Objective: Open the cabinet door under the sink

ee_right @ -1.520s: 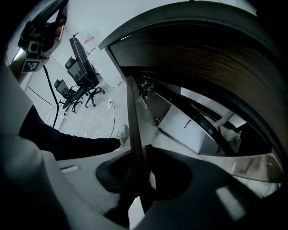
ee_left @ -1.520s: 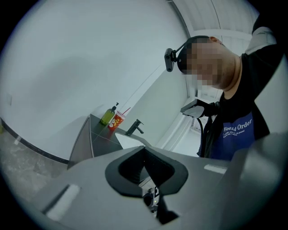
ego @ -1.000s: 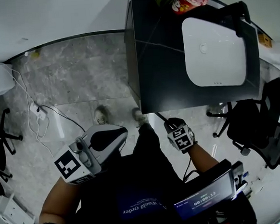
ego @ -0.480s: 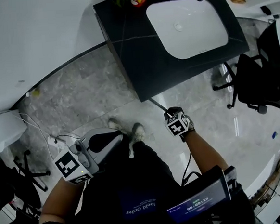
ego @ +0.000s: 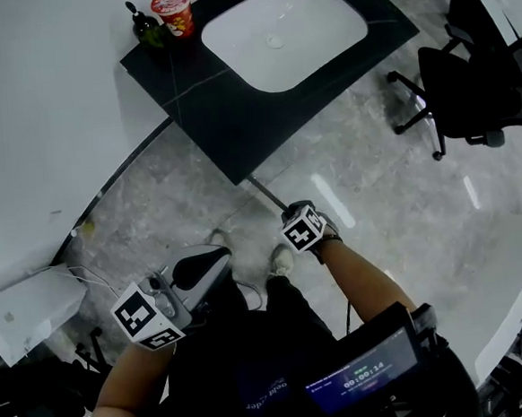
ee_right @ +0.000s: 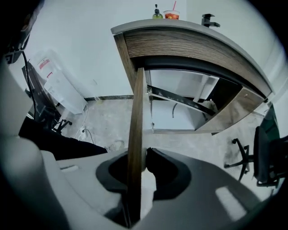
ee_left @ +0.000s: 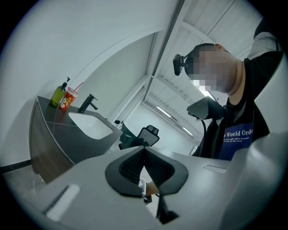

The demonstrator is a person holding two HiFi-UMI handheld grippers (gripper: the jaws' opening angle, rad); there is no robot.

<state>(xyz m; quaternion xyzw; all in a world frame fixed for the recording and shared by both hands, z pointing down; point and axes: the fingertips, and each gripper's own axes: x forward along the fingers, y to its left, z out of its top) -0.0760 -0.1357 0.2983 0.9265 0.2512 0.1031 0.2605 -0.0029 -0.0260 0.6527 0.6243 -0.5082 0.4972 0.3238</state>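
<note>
The cabinet door [ee_right: 136, 134] stands out edge-on from the vanity [ee_right: 193, 45], a thin wall splitting the floor in front of it into two sides. Behind it the cupboard mouth [ee_right: 168, 85] gapes, though a slanting bar [ee_right: 180, 99] and a thin pipe [ee_right: 173, 110] cross the inside. A second door [ee_right: 231, 110] angles out on the far side. A black office chair [ego: 476, 78] crowds the right; between it and the vanity the marble floor [ego: 395, 192] lies open. To the left, a white unit [ego: 26, 307] and loose cables [ego: 91, 275] sit by the wall.
</note>
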